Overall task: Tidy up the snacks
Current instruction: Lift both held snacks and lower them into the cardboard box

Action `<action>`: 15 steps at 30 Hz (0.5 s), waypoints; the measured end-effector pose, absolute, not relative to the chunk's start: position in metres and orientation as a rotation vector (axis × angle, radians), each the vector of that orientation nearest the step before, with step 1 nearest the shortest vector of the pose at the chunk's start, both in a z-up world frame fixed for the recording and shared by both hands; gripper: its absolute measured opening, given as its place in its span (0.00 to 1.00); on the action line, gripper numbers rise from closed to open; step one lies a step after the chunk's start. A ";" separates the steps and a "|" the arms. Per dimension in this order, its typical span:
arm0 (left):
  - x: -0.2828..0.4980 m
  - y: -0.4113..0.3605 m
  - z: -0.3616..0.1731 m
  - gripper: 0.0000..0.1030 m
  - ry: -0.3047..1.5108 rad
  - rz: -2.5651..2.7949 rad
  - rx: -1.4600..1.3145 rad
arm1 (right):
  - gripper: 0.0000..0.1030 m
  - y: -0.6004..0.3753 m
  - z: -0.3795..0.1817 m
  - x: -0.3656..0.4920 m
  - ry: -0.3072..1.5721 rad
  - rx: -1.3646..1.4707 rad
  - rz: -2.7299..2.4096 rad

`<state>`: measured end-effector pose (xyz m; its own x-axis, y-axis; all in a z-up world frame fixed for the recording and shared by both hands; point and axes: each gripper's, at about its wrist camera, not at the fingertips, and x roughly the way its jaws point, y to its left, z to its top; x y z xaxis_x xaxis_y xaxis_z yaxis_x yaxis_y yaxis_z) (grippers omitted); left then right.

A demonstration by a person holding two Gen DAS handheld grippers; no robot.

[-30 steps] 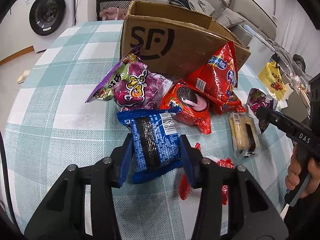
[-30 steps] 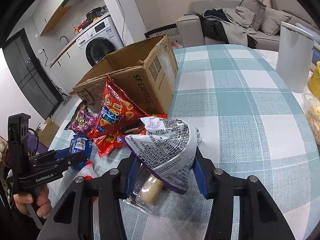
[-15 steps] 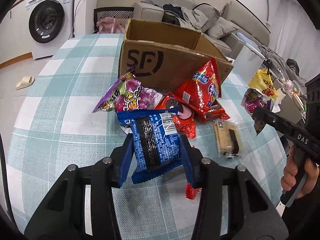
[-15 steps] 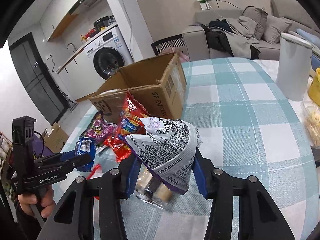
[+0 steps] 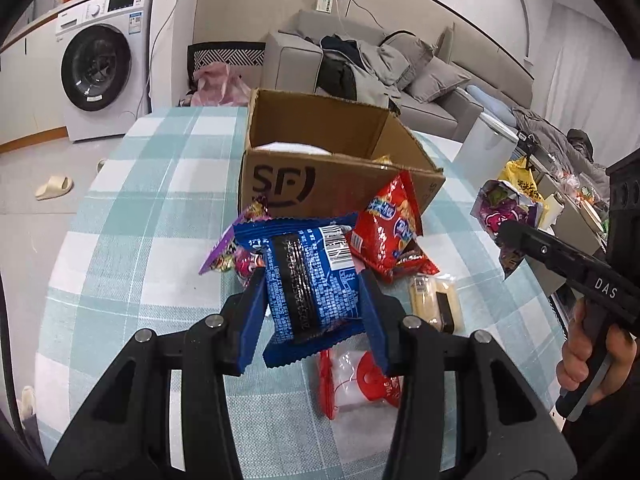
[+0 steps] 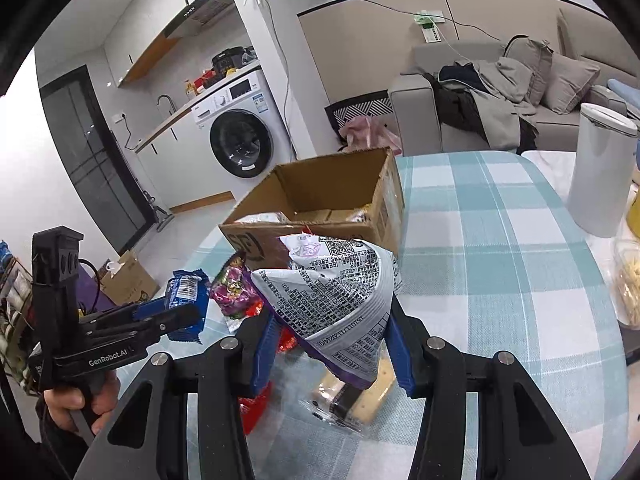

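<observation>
My left gripper (image 5: 312, 316) is shut on a blue biscuit packet (image 5: 306, 280) and holds it above the table, in front of the open SF cardboard box (image 5: 320, 184). My right gripper (image 6: 332, 344) is shut on a purple snack bag (image 6: 340, 296) with its printed silver back towards me, also raised, near the box (image 6: 320, 200). On the table lie a red chip bag (image 5: 386, 232), a purple candy bag (image 5: 232, 258), a wrapped cake (image 5: 436, 306) and a red-and-white packet (image 5: 358, 382). Some packets lie inside the box.
The table has a teal checked cloth (image 5: 132, 248). A white cylinder bin (image 6: 600, 168) stands at the table's far right. A clear container (image 6: 630, 280) sits at the right edge. A washing machine (image 5: 100, 80) and sofa (image 5: 380, 68) lie beyond.
Both grippers have risen with their packets, so the table and snacks look further below. The inside of the box has come into view.
</observation>
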<state>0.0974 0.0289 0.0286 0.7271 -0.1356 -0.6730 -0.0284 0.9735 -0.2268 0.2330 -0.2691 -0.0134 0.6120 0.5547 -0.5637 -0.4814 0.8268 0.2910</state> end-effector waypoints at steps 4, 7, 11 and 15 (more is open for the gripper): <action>0.102 0.027 0.041 0.41 0.728 -0.058 -0.215 | 0.47 -0.263 -0.003 0.234 0.672 0.094 0.619; 0.106 0.027 0.049 0.41 0.713 -0.058 -0.213 | 0.47 -0.259 0.004 0.236 0.663 0.087 0.629; 0.112 0.026 0.057 0.41 0.699 -0.058 -0.205 | 0.47 -0.257 0.012 0.238 0.651 0.087 0.641; 0.116 0.023 0.064 0.41 0.690 -0.063 -0.207 | 0.47 -0.253 0.020 0.239 0.644 0.090 0.651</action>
